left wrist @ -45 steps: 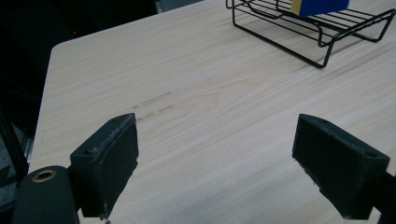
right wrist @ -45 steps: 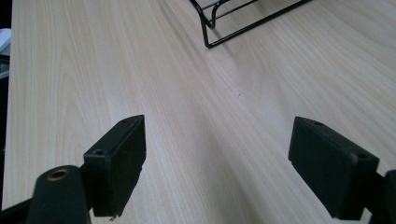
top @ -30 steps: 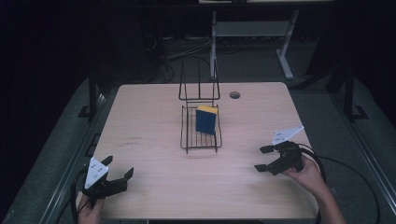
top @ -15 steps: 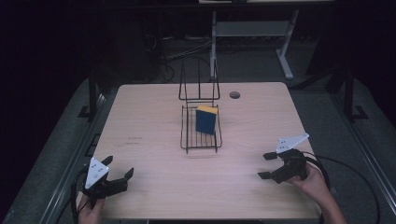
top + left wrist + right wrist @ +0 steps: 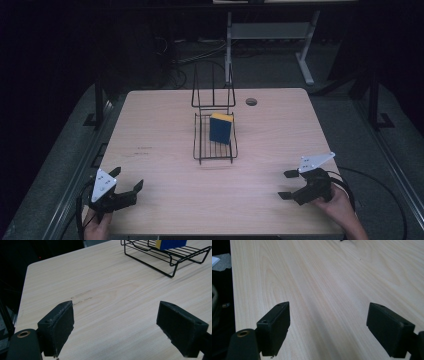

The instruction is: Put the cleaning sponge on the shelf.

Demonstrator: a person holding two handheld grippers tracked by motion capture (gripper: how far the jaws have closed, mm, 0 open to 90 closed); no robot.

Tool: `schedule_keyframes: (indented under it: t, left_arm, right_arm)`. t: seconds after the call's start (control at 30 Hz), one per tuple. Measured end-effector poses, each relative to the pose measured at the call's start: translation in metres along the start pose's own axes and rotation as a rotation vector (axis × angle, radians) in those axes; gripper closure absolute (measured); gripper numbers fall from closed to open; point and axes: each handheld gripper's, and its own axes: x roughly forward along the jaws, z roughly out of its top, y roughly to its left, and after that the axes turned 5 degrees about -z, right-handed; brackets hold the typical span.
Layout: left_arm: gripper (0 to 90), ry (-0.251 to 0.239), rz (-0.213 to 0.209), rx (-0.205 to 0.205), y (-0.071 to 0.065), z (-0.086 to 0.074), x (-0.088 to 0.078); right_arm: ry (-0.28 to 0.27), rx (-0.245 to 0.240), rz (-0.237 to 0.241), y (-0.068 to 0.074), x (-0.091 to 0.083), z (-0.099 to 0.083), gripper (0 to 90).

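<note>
From above, the whole desk (image 5: 165, 130) is laid out: the left claw (image 5: 129, 186) sits at the near left corner and the right claw (image 5: 288, 185) near the right edge, both well apart from the black wire rack (image 5: 216, 150) in the middle. A blue sponge with a yellow face (image 5: 220, 128) stands upright inside that rack, toward its far end. Each claw has its jaws spread wide and holds nothing.

The left gripper view looks along its own claw (image 5: 115, 325) over bare wood, and catches the near end of the wire rack (image 5: 172, 263) at the top right, with the lower corner of the sponge (image 5: 172, 243) cut off by the frame edge. The right gripper view shows its claw (image 5: 328, 326) gaping over plain wood grain; a small dark shape at the very top edge is too cropped to identify.

From overhead, the hands are partly cut off at the bottom.
</note>
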Motion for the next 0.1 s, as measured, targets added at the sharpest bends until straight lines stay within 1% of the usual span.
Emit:
schedule_keyframes:
  t: [0.1]
  left_arm:
    - [13.9, -0.001, 0.000, 0.001, -0.0001, 0.0001, -0.0003]
  right_arm:
    - [-0.009, 0.002, 0.001, 0.0056, -0.0006, -0.0052, 17.9]
